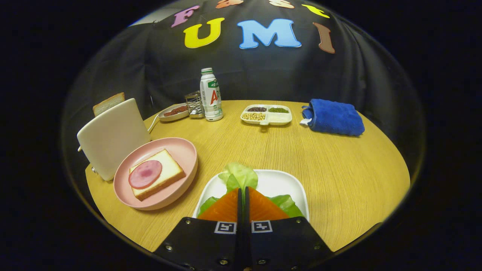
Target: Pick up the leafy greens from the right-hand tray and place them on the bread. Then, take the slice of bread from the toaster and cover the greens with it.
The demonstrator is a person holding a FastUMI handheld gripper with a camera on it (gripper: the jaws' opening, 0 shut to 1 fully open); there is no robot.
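Wooden tabletop (301,150) carries everything: my gripper (243,195) is pinching the leafy greens (239,175) over the white tray (278,180), fingers nearly together. Judging so, the greens step is in hand; next calls for carrying them left onto the ham-topped bread (165,171) in the pink plate (180,150).

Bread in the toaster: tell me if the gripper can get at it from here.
Probably yes. The bread sticks up from the toaster with nothing over it. But the gripper sits at the lettuce, jaws nearly closed.
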